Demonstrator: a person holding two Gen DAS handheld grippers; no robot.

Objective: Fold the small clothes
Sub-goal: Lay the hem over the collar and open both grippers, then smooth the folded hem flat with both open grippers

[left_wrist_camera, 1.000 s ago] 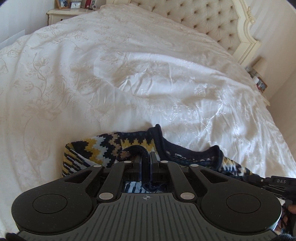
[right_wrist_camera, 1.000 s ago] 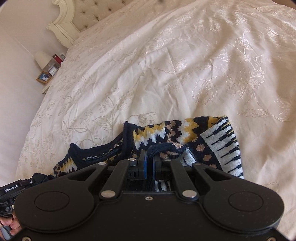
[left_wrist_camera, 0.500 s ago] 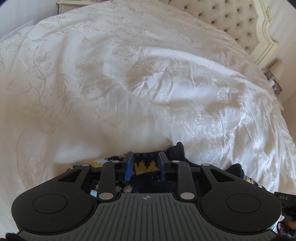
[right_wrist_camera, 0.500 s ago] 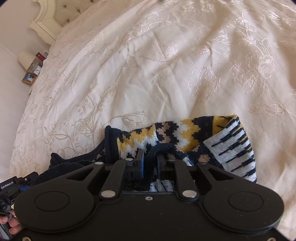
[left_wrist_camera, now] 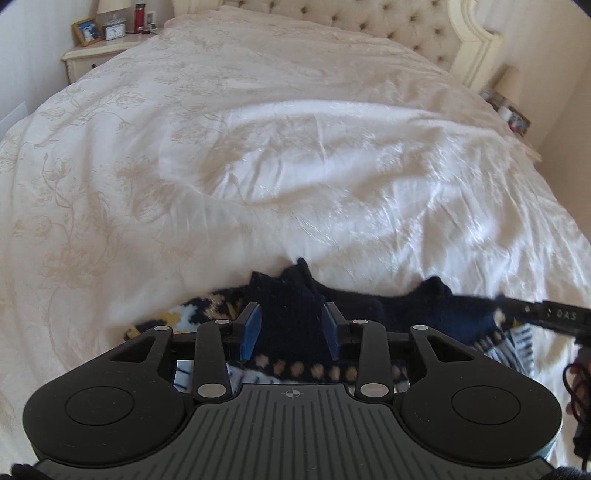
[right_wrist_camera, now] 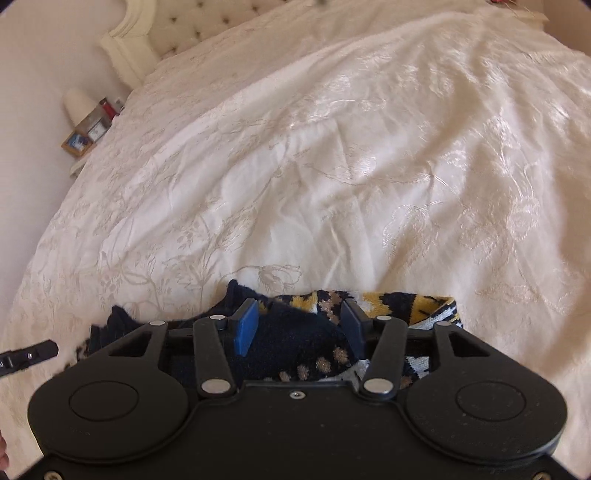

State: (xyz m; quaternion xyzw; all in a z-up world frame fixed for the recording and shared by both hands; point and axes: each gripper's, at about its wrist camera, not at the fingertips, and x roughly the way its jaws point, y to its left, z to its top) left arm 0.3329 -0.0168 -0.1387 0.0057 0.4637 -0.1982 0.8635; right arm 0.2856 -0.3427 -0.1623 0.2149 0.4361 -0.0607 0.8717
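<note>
Now both tools stood wide apart and held nothing. A second before, the left tool [left_wrist_camera: 291, 332] had been pinched shut on the dark trim of the small knitted sweater [left_wrist_camera: 295, 325]; half a second before it had begun to part, and here its blue pads [left_wrist_camera: 251, 328] stood well clear on either side of a navy fold. The right tool [right_wrist_camera: 299, 328] had likewise been clamped on the sweater [right_wrist_camera: 295, 343] a second earlier and only slightly loosened half a second back; here its blue pad [right_wrist_camera: 245, 326] and the opposite dark finger straddled a navy hump without pinching it.

The sweater lay released on the bed [left_wrist_camera: 295, 166], bunched near the bed's near edge, just ahead of and partly under both tools. In the left view less of its yellow-and-white zigzag pattern showed than a second before, since the tool body covered much of it; navy ribbing stuck up past the fingers. In the right view a yellow, black and white patterned band ran to the right of the tool along the cover.

The headboard [left_wrist_camera: 369, 22] and a bedside table [left_wrist_camera: 99, 51] with a picture frame showed at the far end, more fully than half a second earlier.
</note>
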